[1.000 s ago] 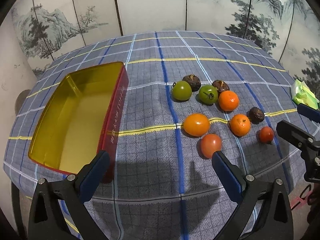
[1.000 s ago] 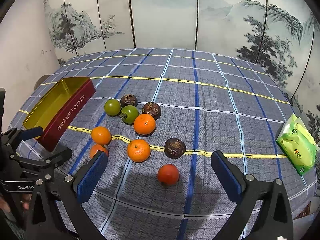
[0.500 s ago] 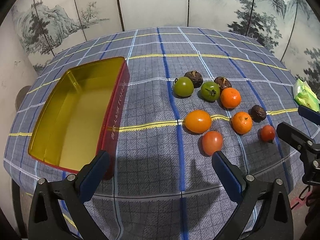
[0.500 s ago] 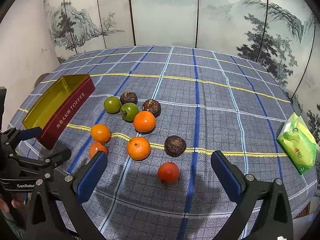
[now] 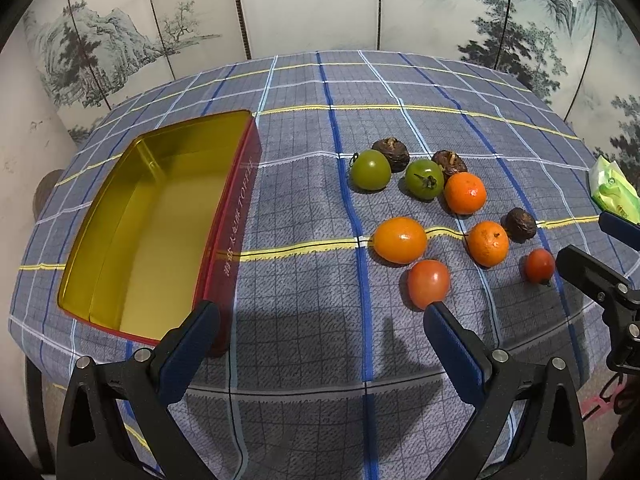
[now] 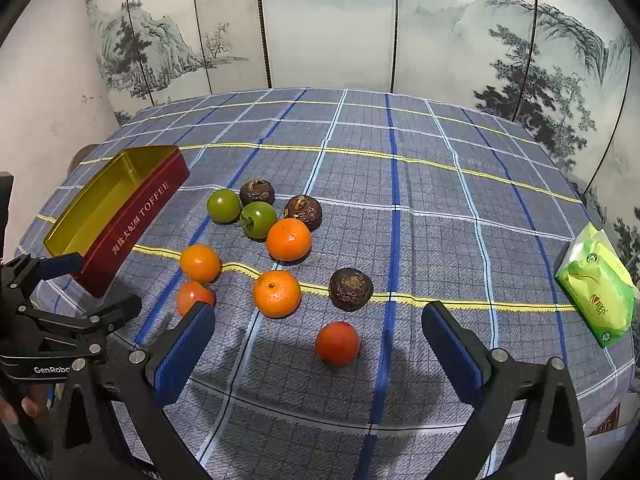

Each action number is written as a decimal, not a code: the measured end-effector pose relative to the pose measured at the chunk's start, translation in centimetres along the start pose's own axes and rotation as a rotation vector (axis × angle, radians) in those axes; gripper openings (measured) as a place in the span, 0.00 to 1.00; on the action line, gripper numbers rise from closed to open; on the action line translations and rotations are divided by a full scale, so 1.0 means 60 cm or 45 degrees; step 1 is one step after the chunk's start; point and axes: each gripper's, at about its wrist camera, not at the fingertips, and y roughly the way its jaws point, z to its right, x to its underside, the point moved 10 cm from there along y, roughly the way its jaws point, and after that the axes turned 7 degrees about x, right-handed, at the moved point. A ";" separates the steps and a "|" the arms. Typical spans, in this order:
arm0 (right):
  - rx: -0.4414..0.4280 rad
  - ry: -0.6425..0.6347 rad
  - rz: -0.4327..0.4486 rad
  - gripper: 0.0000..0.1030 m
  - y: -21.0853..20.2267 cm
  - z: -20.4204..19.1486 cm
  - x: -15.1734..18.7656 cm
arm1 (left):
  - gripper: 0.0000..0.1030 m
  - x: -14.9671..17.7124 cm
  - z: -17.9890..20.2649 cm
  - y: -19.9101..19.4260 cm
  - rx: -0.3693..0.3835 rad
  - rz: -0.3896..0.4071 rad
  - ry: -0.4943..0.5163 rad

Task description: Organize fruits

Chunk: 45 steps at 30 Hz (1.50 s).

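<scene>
Both tongs are hanging spread wide and empty above the near edge of a desk (image 5: 304, 92) covered in a blue plaid cloth. The left tongs (image 5: 322, 326) are pointing at the stretch of cloth between an open toffee tin (image 5: 236, 216) and the fruit, with the tin lying to the left, its gold inside bare. The right tongs (image 6: 318, 330) are hovering nearest a small red tomato (image 6: 337, 343), which is sitting apart from the rest at the front. Further back, two green tomatoes (image 6: 240, 210) are lying side by side, with two dark wrinkled fruits (image 6: 280, 200) just behind them and an orange mandarin (image 6: 289, 239) touching the right-hand green one. A third dark wrinkled fruit (image 6: 351, 289) is resting on a yellow stripe, near a second mandarin (image 6: 276, 293). To the left, a smooth orange fruit (image 6: 199, 263) is sitting just behind a second red tomato (image 6: 192, 296). A green packet of tissues (image 6: 596, 284) is lying at the desk's right edge, well apart from the fruit.
</scene>
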 end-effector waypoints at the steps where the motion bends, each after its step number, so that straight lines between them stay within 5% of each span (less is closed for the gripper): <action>1: 0.000 0.000 0.000 0.99 0.000 0.000 0.000 | 0.98 0.001 0.000 0.000 -0.001 -0.001 0.000; 36: 0.042 0.031 -0.090 0.99 0.033 0.041 0.048 | 0.98 0.005 0.038 0.008 0.064 -0.031 0.070; 45: 0.034 0.050 -0.108 0.99 0.040 0.052 0.058 | 0.68 0.004 0.084 0.042 0.214 -0.129 0.098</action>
